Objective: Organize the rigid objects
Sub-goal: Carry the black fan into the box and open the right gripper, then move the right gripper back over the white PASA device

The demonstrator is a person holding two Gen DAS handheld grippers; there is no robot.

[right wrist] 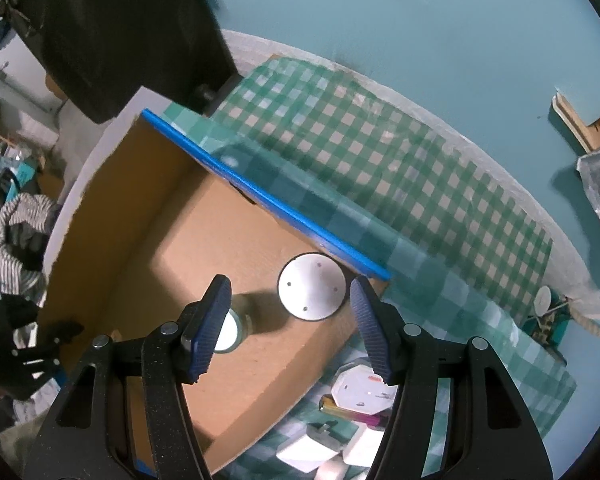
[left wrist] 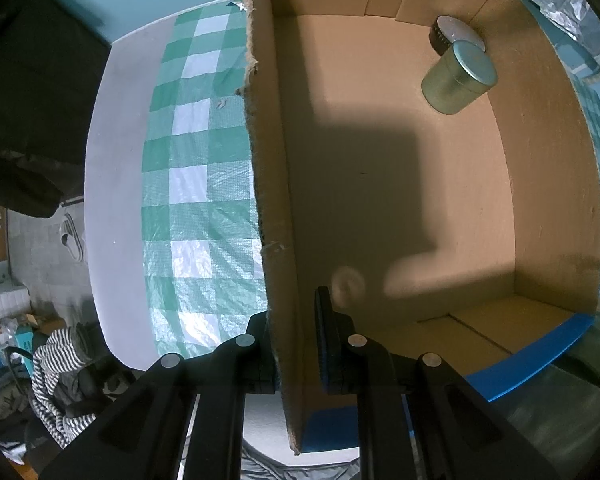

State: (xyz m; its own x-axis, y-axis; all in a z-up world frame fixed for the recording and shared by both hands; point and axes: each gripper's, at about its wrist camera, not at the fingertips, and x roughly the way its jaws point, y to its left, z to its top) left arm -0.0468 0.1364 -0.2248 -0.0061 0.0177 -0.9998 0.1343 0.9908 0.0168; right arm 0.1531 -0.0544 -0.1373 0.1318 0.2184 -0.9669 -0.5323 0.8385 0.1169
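Cardboard box wall (left wrist: 274, 184) is pinched in the closed left gripper (left wrist: 296, 344), while the right gripper (right wrist: 288, 320) hangs spread and empty over the white disc (right wrist: 311, 291) and green tin (left wrist: 458, 78) inside, so slipping there could tip the box.

The left tongs (left wrist: 296, 344) point straight down, their jaws clamped tight on a thin cardboard wall (left wrist: 278, 240), one finger on each side of it. The right tongs (right wrist: 288, 312) tilt steeply downward, jaws standing about half open with nothing between the ribbed blue pads (right wrist: 370, 328), gripping nothing.
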